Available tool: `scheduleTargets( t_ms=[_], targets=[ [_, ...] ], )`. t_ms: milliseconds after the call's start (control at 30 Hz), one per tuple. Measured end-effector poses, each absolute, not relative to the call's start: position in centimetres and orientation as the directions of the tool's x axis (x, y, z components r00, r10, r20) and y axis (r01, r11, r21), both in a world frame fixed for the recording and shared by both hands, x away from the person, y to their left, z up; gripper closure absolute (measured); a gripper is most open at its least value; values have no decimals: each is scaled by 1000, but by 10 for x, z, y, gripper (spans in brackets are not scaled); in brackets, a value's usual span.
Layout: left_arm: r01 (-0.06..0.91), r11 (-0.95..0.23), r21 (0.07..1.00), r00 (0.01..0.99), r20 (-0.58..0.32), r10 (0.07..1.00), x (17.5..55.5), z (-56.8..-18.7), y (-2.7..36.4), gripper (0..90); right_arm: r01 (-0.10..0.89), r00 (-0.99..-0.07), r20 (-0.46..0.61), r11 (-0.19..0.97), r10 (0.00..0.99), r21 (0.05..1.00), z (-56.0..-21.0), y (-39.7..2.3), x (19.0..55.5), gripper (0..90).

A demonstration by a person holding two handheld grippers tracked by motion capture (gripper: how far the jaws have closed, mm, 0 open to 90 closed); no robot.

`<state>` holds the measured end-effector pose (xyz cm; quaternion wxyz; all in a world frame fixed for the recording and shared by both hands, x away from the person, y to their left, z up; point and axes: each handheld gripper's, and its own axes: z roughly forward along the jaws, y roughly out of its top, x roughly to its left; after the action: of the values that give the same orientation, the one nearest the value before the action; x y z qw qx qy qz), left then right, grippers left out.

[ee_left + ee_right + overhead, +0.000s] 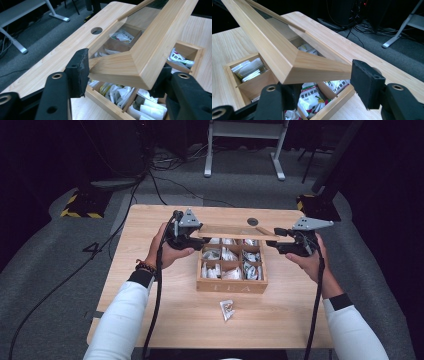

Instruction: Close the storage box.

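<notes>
Both tongs, left tongs (pixel 196 236) and right tongs (pixel 278 239), pinch opposite corners of the lid (pixel 235 232), holding it level above the compartment box (pixel 231 286), leaving its sachets reachable.

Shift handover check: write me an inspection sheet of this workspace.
Surface: wooden table, round hole near its far edge.
Job's things: wooden box of compartments holding sachets; its framed lid is tilted up above the box, held at both ends.
Clutter: one loose sachet on the table in front of the box.
Grippers: left gripper and right gripper each shut on a lid corner.
Cables: one black cable trails from each gripper.
Surroundings: grey floor, cables, desk legs.
</notes>
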<state>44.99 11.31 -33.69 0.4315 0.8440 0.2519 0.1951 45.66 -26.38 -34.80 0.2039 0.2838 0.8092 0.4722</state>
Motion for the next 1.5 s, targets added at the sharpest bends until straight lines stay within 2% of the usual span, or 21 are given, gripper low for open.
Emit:
scheduleTargets(
  t_ms=[667, 1267, 1500],
  targets=[
    [244, -531, 811, 803, 138, 580, 434, -347, 113, 365, 267, -768, -76, 426, 636, 865, -360, -268, 441, 442],
    [257, -525, 812, 802, 124, 584, 422, -366, 119, 368, 275, -781, -66, 436, 621, 857, -375, -268, 430, 434],
    [260, -525, 810, 803, 121, 584, 419, -372, 121, 362, 260, -795, -66, 437, 603, 861, -377, -266, 424, 402]
  ],
)
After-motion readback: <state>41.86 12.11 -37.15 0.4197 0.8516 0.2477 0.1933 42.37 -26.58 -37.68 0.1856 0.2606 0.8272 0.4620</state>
